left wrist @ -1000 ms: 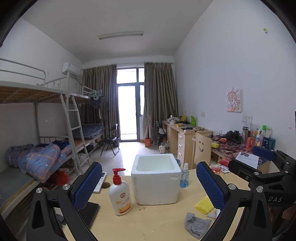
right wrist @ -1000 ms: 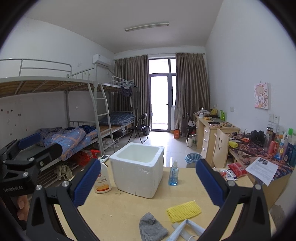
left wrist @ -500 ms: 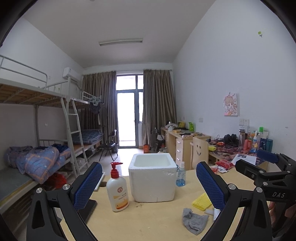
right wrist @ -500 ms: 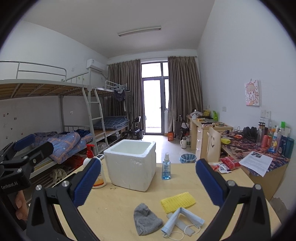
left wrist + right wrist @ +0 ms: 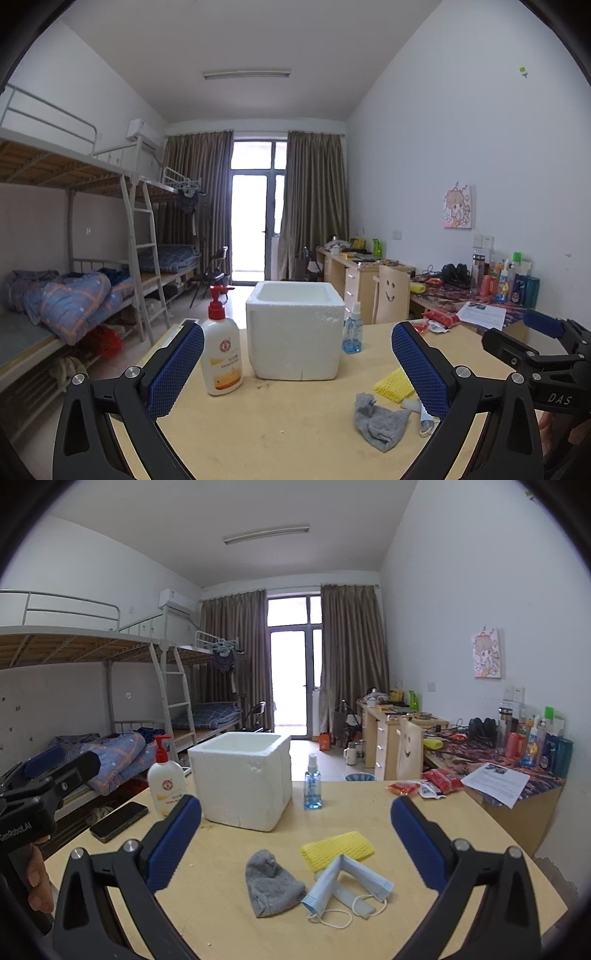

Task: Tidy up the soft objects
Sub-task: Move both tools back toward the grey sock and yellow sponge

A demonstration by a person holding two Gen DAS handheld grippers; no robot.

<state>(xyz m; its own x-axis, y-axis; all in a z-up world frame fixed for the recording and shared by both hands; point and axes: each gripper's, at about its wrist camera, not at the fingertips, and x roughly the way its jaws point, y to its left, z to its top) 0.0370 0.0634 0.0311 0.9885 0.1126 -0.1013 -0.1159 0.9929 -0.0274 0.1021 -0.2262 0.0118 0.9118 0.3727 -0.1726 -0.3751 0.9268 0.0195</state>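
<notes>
A grey cloth (image 5: 272,882) (image 5: 380,417), a yellow foam net (image 5: 337,849) (image 5: 393,384) and a folded blue face mask (image 5: 347,890) lie together on the wooden table (image 5: 240,923). A white foam box (image 5: 242,779) (image 5: 295,328), open on top, stands behind them. My right gripper (image 5: 295,845) is open and empty above the soft things. My left gripper (image 5: 297,365) is open and empty in front of the box. In the left wrist view my right finger hides most of the mask.
A lotion pump bottle (image 5: 221,350) (image 5: 166,782) stands left of the box, a blue spray bottle (image 5: 313,786) (image 5: 352,328) right of it. A black phone (image 5: 119,821) lies at the table's left edge. Red packets (image 5: 424,784) lie far right. Bunk beds stand left, desks right.
Both grippers have drawn back and tilted, so the table things sit higher in view. The face mask has come into the right wrist view. Both grippers stay open.
</notes>
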